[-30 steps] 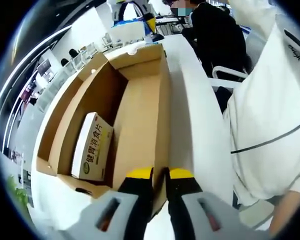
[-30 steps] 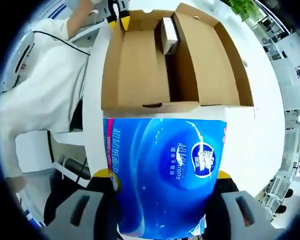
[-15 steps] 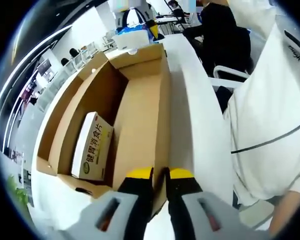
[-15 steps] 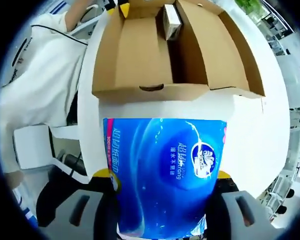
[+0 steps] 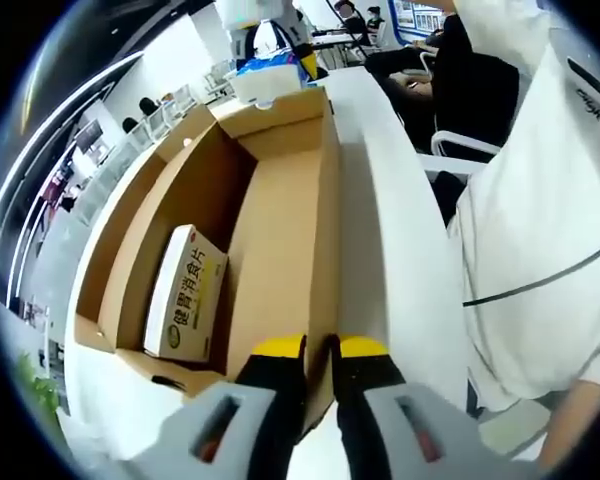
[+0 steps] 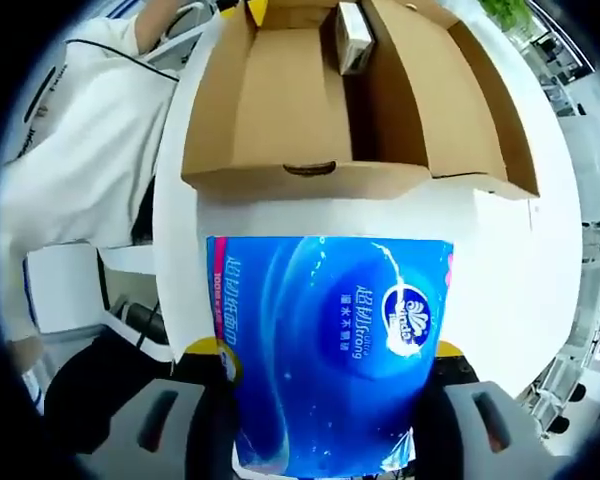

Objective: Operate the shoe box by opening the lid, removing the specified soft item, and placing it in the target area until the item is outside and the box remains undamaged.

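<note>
A: Now that the blue tissue pack (image 6: 330, 350) is out of the shoe box (image 6: 280, 110), where does it sit?

B: Pinched between the jaws of the right hand-held gripper (image 6: 325, 372), held above the white worktop (image 6: 400, 215) just beyond the box's end wall. Over the last second that camera has drawn back from the box, so the pack looks clear of the rim; setting it down is what remains.

A: And the left hand-held gripper (image 5: 320, 352)?

B: Pressed together on the box's long side wall, steadying it as before. The lid lies folded open, cardboard unmarked.

A: Anything else about?

B: A small white-and-yellow carton (image 5: 185, 292) lies inside the box. The person's white sleeve (image 5: 540, 240) is alongside the worktop, a chair (image 5: 470, 150) beyond. Nothing blocks the bare worktop before the box.
</note>
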